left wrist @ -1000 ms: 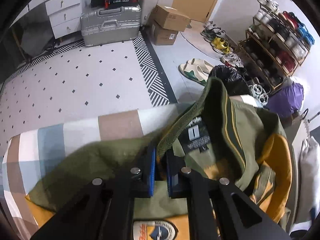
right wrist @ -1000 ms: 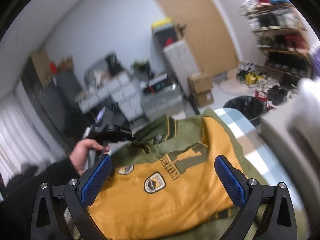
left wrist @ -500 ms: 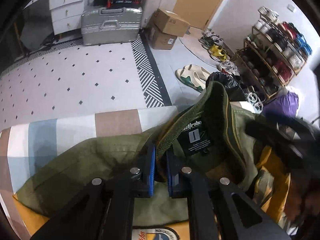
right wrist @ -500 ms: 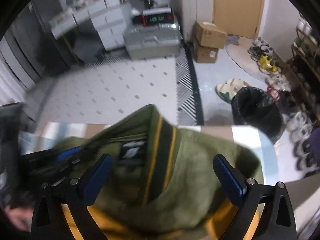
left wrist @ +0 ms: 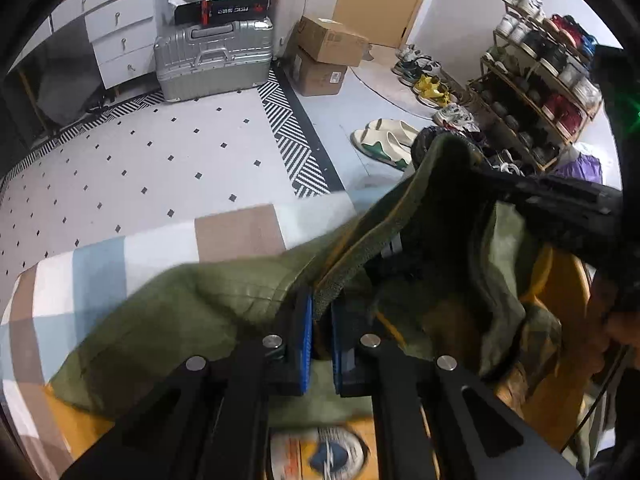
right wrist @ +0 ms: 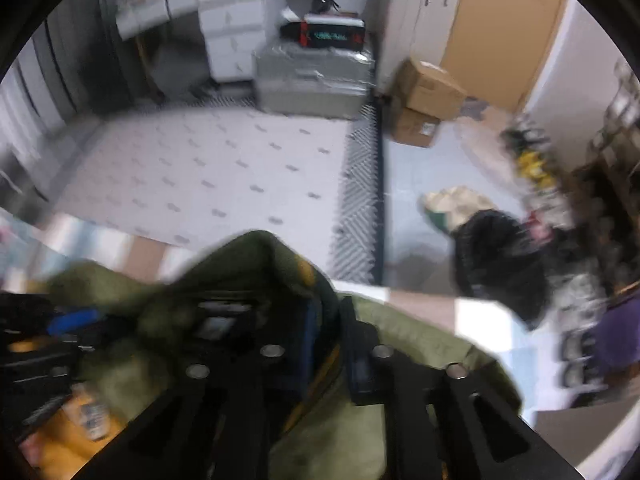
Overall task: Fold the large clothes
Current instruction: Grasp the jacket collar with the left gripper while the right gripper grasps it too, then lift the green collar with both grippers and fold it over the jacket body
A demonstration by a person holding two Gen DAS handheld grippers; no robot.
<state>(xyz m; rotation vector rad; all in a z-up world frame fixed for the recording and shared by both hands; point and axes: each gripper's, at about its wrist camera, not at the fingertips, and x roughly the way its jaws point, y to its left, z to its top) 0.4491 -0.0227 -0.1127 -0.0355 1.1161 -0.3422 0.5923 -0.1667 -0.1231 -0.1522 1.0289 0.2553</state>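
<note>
An olive-green and yellow jacket (left wrist: 224,296) lies crumpled on a checked cloth surface (left wrist: 236,236). My left gripper (left wrist: 322,316) is shut on the jacket's ribbed collar edge (left wrist: 360,256). My right gripper (right wrist: 326,320) is shut on the collar (right wrist: 276,260) further along, and it shows in the left wrist view (left wrist: 560,204) as a dark bar at the right, holding the collar's raised tip. A round badge (left wrist: 320,452) on the yellow front shows between the left fingers' arms. The right wrist view is blurred.
Beyond the cloth's edge is a tiled floor with a silver suitcase (left wrist: 212,60), cardboard boxes (left wrist: 324,56), slippers (left wrist: 384,144), a black bin bag (right wrist: 500,256) and a shoe rack (left wrist: 536,80) at the right. A person's hand (left wrist: 608,320) shows at the far right.
My right gripper swung down from an open stance above the jacket and shut on the collar. The left gripper kept its hold; the collar is now pulled taut between both.
</note>
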